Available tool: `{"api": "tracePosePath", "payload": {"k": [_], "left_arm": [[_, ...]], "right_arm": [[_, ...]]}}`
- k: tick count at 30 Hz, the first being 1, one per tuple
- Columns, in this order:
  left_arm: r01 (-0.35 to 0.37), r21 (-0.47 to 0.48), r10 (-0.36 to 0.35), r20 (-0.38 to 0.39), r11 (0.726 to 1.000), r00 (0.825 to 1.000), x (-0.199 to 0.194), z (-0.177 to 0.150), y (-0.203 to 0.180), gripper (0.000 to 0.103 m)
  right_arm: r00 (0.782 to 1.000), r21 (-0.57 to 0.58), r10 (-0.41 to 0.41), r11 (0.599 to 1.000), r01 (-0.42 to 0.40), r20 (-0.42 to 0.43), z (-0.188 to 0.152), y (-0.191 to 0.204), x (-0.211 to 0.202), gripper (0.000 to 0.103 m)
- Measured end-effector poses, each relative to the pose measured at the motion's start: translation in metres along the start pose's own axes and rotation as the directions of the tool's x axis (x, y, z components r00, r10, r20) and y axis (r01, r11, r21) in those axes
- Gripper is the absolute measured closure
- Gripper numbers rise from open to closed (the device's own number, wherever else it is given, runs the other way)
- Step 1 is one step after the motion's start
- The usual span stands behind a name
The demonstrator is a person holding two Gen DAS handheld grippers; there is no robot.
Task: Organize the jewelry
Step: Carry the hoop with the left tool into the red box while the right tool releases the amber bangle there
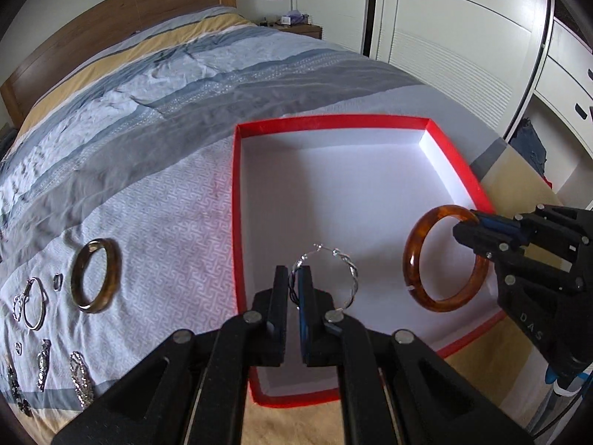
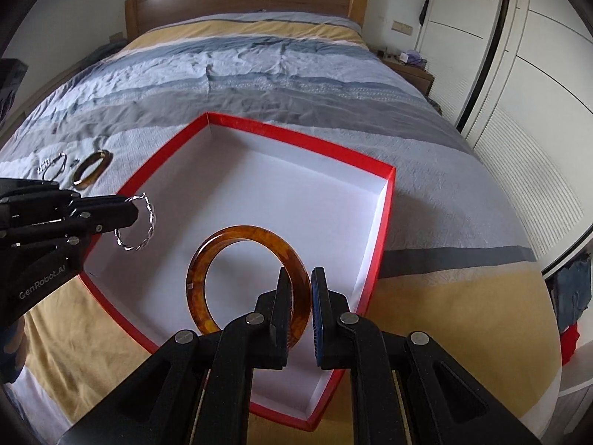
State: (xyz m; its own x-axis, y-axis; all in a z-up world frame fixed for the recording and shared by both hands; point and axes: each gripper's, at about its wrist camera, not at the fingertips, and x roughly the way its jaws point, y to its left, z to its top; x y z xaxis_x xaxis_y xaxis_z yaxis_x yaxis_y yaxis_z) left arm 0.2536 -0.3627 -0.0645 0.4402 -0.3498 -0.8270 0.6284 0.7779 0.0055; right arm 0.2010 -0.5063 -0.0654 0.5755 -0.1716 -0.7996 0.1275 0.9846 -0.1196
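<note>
Jewelry, two pcs in transit, rest on bed [image 1: 155, 193].
- Silver bangle [image 1: 333, 278]: twisted wire, pinched in left gripper [image 1: 294, 289], jaws nearly shut on it; held above box [image 1: 237, 222] interior, near L wall.
- Amber bangle [image 2: 248, 282]: clamped in right gripper [image 2: 300, 296], jaws narrow on its rim; held upright over box interior, near R side.
- Box: red rim, white inside, nothing lying in it.
- Brown bangle [image 1: 96, 276], silver hoops [image 1: 33, 304], clips etc.: on bedspread, L of box.
</note>
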Motion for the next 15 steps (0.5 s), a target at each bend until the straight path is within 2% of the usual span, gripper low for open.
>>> {"api": "tracePosePath", "payload": {"k": [5,11,14,15], "left_arm": [[-0.007,0.012,0.007,-0.045,1.000,0.999,0.017,-0.012,-0.003,0.098],[-0.006,-0.004,0.006,-0.058,1.000,0.998,0.021,-0.011,-0.004,0.097],[-0.001,-0.015,0.000,-0.062,1.000,0.998,0.022,-0.010,-0.001,0.097],[0.011,-0.028,-0.013,-0.066,1.000,0.998,0.023,-0.007,0.002,0.097]], "right_arm": [[0.999,-0.017,0.003,1.000,-0.004,-0.036,-0.007,0.002,0.019,0.093],[0.997,-0.110,-0.032,0.994,0.023,-0.075,-0.006,0.013,0.031,0.092],[0.996,-0.124,-0.040,0.992,0.030,-0.082,-0.003,0.015,0.029,0.082],[0.996,-0.121,-0.043,0.992,0.034,-0.074,-0.002,0.015,0.024,0.073]]}}
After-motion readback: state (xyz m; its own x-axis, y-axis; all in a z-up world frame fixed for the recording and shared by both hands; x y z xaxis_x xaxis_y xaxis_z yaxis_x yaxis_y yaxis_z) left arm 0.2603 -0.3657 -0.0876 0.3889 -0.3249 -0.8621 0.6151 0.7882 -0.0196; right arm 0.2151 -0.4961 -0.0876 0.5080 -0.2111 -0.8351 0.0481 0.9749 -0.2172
